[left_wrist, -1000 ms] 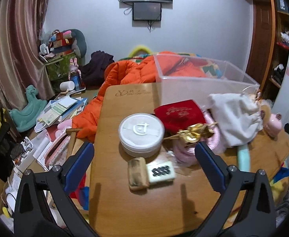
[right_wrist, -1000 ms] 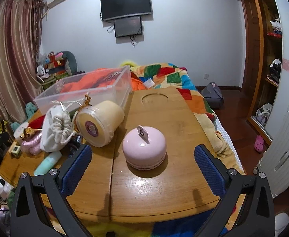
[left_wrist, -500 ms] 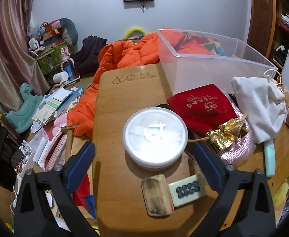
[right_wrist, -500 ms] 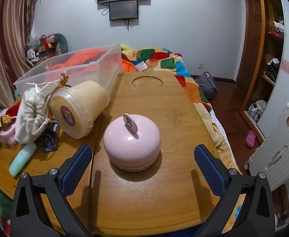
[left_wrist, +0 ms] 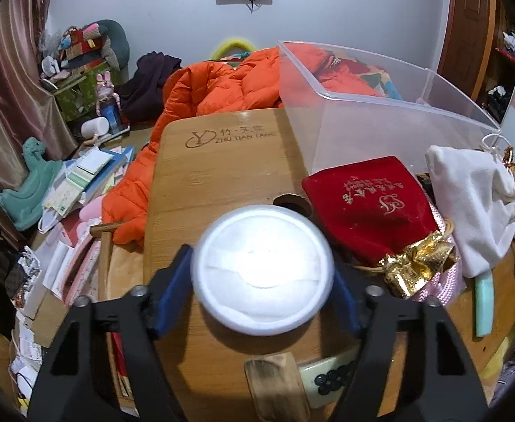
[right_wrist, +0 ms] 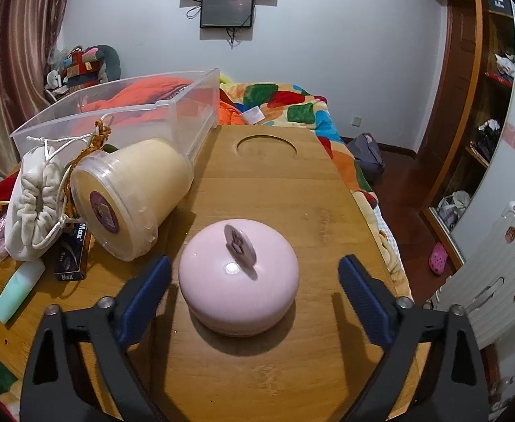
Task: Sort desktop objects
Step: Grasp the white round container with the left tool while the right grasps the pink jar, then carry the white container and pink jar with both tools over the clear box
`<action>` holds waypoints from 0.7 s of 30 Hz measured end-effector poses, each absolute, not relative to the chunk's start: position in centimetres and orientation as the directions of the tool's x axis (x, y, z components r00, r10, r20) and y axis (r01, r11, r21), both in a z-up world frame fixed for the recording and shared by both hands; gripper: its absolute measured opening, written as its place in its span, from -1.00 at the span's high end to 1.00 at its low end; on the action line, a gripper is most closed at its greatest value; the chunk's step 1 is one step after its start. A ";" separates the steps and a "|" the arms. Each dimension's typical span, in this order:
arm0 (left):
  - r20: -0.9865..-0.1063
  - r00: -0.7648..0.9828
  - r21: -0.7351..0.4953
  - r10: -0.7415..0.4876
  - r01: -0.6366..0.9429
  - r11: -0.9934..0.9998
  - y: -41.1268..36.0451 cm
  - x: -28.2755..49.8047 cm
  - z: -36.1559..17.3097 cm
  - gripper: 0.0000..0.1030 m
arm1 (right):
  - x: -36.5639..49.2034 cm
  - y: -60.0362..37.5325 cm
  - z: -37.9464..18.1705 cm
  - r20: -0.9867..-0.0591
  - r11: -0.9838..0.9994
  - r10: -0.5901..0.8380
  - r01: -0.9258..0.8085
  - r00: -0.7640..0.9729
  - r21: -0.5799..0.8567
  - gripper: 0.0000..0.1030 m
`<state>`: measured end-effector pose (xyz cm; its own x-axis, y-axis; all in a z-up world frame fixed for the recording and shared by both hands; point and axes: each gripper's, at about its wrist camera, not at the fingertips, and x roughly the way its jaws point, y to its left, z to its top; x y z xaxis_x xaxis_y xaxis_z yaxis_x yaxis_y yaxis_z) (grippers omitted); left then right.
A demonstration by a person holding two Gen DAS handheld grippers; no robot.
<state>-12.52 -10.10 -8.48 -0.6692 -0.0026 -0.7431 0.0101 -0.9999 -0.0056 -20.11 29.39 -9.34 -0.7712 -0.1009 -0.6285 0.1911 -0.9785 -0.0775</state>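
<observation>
In the left wrist view my left gripper [left_wrist: 262,292] is shut on a round white case [left_wrist: 262,267], its blue pads pressed to both sides, and holds it over the wooden table [left_wrist: 215,176]. A clear plastic bin [left_wrist: 373,123] stands behind, right. In the right wrist view my right gripper [right_wrist: 255,292] is open, its pads either side of a pink domed case [right_wrist: 238,274] on the table [right_wrist: 292,190], with gaps on both sides.
A red pouch [left_wrist: 370,204], gold foil flower [left_wrist: 419,267], white drawstring bag [left_wrist: 475,211], mint tube [left_wrist: 484,302] and two tiles [left_wrist: 275,383] lie near the left gripper. A cream tub [right_wrist: 131,197] lies tipped beside the bin [right_wrist: 116,109]. A dark box [right_wrist: 71,253] lies beneath.
My left gripper moved forward over the tiles and closed on the white case. My right gripper moved closer to the pink case, which now sits between its open pads.
</observation>
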 end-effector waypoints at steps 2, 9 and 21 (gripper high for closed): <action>-0.743 -0.669 -0.003 -0.005 0.011 -1.000 -10.1 -12.6 -8.5 -0.26 | -20.4 29.4 -9.4 -0.633 -0.978 -0.111 0.198 -0.766 -0.069 -0.45; -0.732 -0.681 -0.023 0.005 0.018 -1.000 -10.5 -11.9 -8.1 -0.25 | -20.4 29.7 -9.4 -0.648 -0.974 -0.161 0.226 -0.744 -0.016 -0.17; -0.664 -0.747 -0.053 0.039 -0.005 -0.999 -9.5 -9.4 -4.5 -0.25 | -18.8 29.6 -7.2 -0.607 -0.961 -0.232 0.276 -0.760 0.022 -0.16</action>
<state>-9.43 -9.51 -4.50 -0.7468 0.0390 -0.6639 -0.0047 -0.9986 -0.0533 -18.79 29.63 -7.16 -0.7597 -0.2321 -0.6074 0.2757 -0.9610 0.0224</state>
